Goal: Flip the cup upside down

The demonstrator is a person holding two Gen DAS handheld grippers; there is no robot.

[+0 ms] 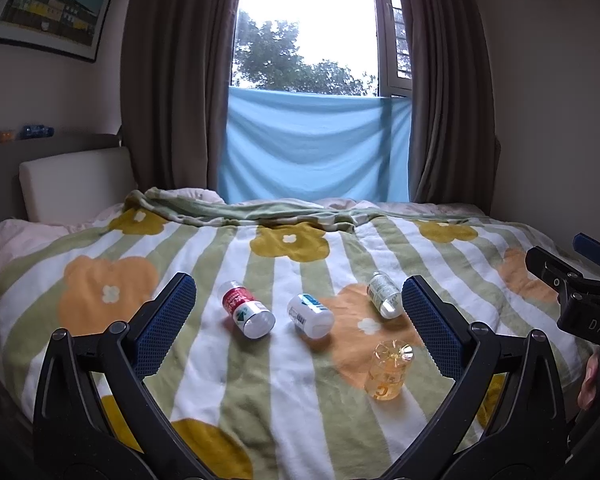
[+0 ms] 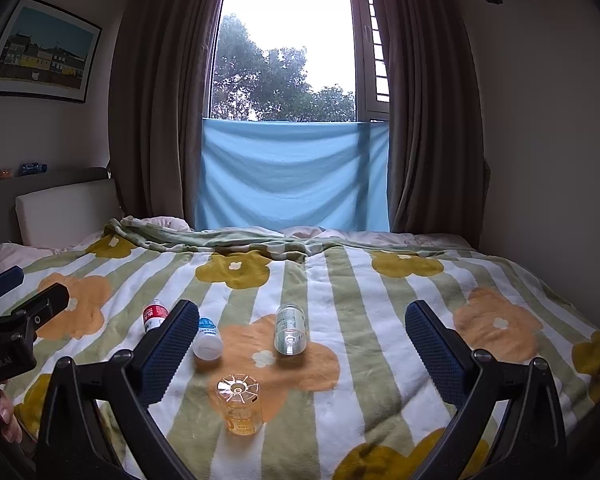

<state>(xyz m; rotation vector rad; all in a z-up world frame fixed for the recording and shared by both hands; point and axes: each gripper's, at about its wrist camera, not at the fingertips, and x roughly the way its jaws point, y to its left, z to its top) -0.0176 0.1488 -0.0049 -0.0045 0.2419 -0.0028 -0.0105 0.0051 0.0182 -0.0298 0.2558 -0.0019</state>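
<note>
A small clear yellowish cup [image 1: 388,374] [image 2: 239,404] stands on the flowered blanket [image 1: 284,392] [image 2: 364,320], and its ribbed base appears to face up. My left gripper [image 1: 298,286] is open and held back from the cup, which sits just inside its right finger [image 1: 432,328]. My right gripper [image 2: 302,308] is open too, with the cup low between its fingers, nearer the left finger [image 2: 168,348]. Neither gripper touches or holds anything.
Three small bottles lie on their sides beyond the cup: a red-labelled one [image 1: 246,312] [image 2: 155,316], a blue-and-white one [image 1: 310,316] [image 2: 208,340] and a clear one [image 1: 385,295] [image 2: 290,330]. A pillow [image 1: 76,184], curtains and a window lie behind the bed. A person's fingers [image 2: 8,412] show at the edge.
</note>
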